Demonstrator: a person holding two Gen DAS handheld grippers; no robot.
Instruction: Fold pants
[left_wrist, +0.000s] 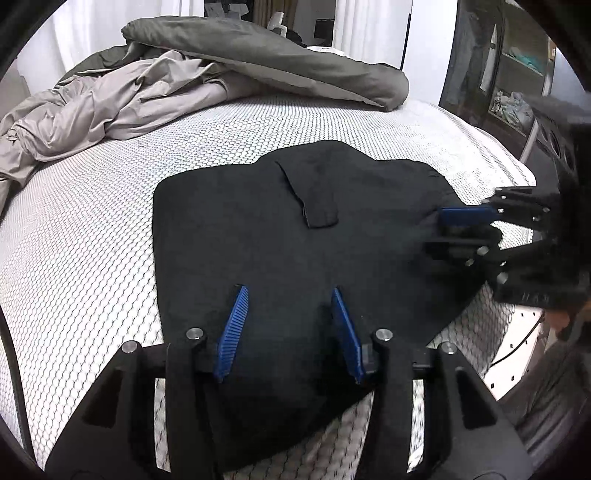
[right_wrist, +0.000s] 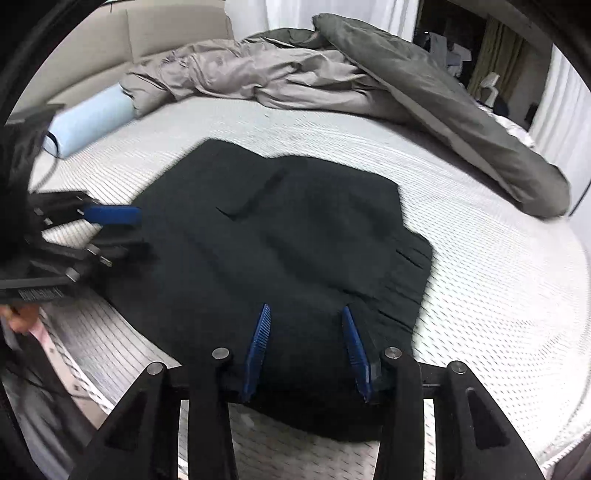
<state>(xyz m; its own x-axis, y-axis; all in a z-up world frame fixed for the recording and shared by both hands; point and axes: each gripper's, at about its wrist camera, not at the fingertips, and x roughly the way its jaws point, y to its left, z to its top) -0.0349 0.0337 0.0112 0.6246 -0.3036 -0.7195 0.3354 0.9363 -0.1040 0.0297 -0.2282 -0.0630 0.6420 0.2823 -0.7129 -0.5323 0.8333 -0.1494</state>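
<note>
The black pants (left_wrist: 280, 240) lie folded into a compact, roughly square bundle on the white mattress (left_wrist: 92, 229), a back pocket flap (left_wrist: 317, 206) facing up. My left gripper (left_wrist: 290, 295) is open, its blue pads spread above the near edge of the bundle. My right gripper (left_wrist: 439, 229) is open at the bundle's right edge; the fabric lies under its fingers. In the right wrist view the pants (right_wrist: 295, 251) fill the middle, my right gripper (right_wrist: 304, 314) stands open over their near edge, and my left gripper (right_wrist: 138, 230) is open at their left edge.
A crumpled beige sheet (left_wrist: 96, 107) and grey-green duvet (left_wrist: 280, 55) are heaped at the far side of the bed. A light blue pillow (right_wrist: 88, 122) lies far left. A dark shelf unit (left_wrist: 491, 74) stands beyond the bed's right edge.
</note>
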